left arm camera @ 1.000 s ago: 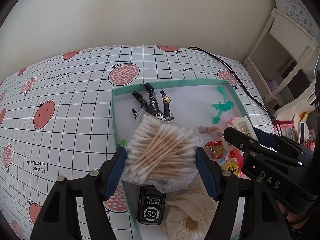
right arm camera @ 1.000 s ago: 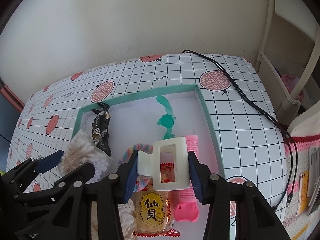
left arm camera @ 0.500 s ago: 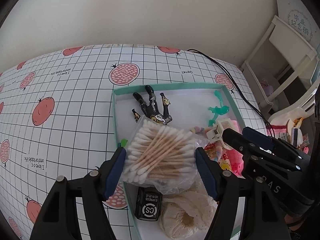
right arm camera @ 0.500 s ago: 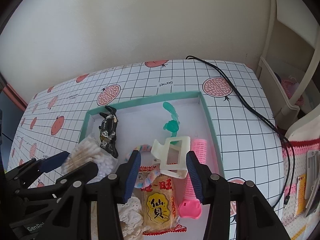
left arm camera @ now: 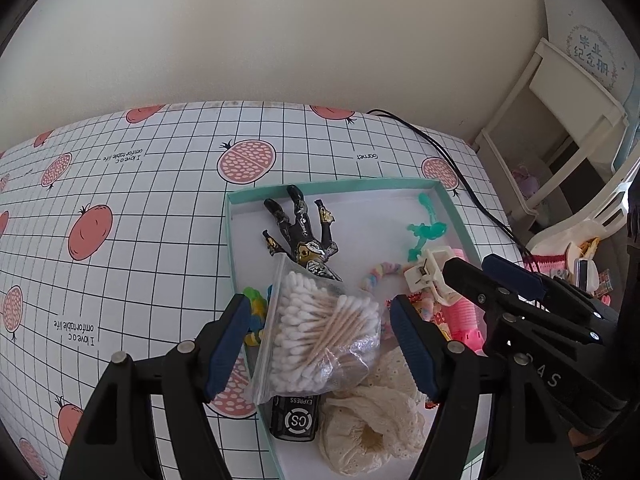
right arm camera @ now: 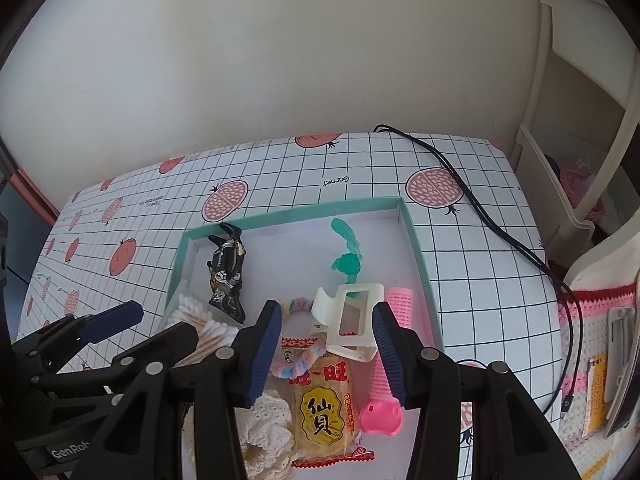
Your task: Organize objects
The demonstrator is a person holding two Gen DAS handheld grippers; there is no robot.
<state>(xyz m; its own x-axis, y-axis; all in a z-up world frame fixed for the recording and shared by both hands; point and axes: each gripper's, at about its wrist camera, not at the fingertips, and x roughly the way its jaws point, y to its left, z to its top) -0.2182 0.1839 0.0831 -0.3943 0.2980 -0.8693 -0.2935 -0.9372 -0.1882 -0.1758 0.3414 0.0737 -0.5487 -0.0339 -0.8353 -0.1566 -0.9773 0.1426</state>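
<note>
Both grippers, left gripper [left arm camera: 320, 344] and right gripper [right arm camera: 326, 354], stand wide open, empty. Clear bag of cotton swabs [left arm camera: 320, 332] and cream plastic hair claw [right arm camera: 348, 326] lie inside the teal-rimmed shallow tray [right arm camera: 416, 240]; sorting appears nearly complete.

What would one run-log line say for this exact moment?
left gripper: open over cotton swab bag | right gripper: open, hair claw clip lying in tray

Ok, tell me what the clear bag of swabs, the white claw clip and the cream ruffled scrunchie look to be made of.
Clear bag of swabs: thin glossy plastic film, crinkled with glare; the sticks look like pale wood, the tips like cotton.
White claw clip: hard, smooth moulded plastic, with a faint sheen.
Cream ruffled scrunchie: soft matte fabric, probably eyelet lace, given the small holes.
</note>
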